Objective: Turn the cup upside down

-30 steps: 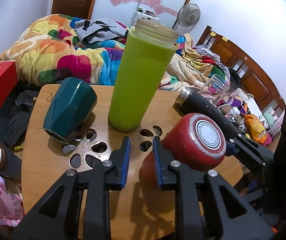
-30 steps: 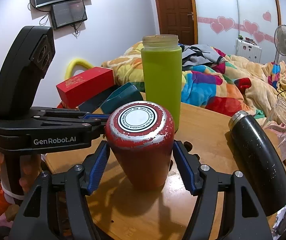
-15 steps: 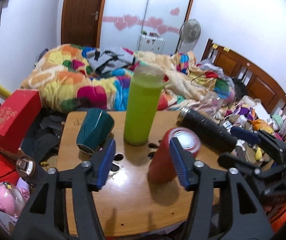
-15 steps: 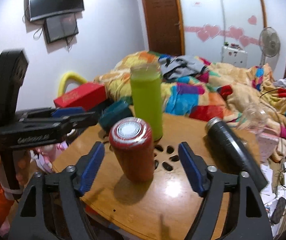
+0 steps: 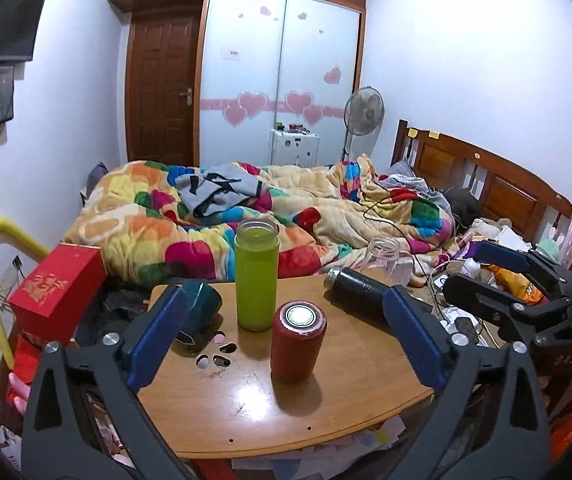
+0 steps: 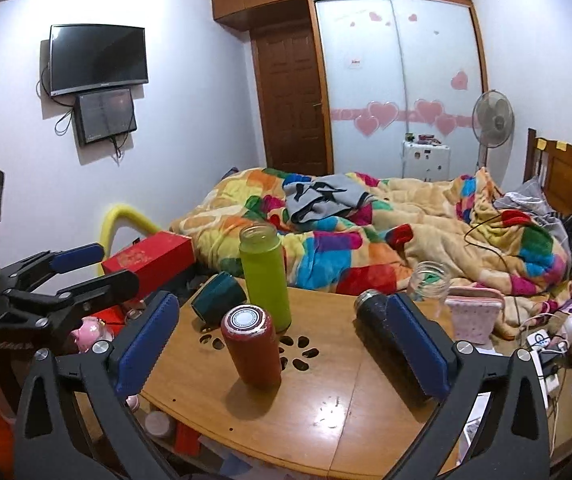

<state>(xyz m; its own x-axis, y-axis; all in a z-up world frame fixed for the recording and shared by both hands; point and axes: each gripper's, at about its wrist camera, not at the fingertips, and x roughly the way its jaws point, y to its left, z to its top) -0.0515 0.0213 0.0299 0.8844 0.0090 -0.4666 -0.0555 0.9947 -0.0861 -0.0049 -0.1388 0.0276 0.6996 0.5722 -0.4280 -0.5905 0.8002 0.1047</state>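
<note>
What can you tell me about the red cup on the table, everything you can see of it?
The red cup stands upside down on the wooden table, its base facing up with a round white label ringed by worn, silvery paint. The body is matte red, a plain cylinder, slightly scuffed; the material is unclear. It stands apart from the green bottle behind it. Neither hand-held gripper touches it; only the table does.

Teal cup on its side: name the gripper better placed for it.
Left. The teal cup lies beyond the left gripper's open fingers; the red cup stands partly between it and the right gripper.
</note>
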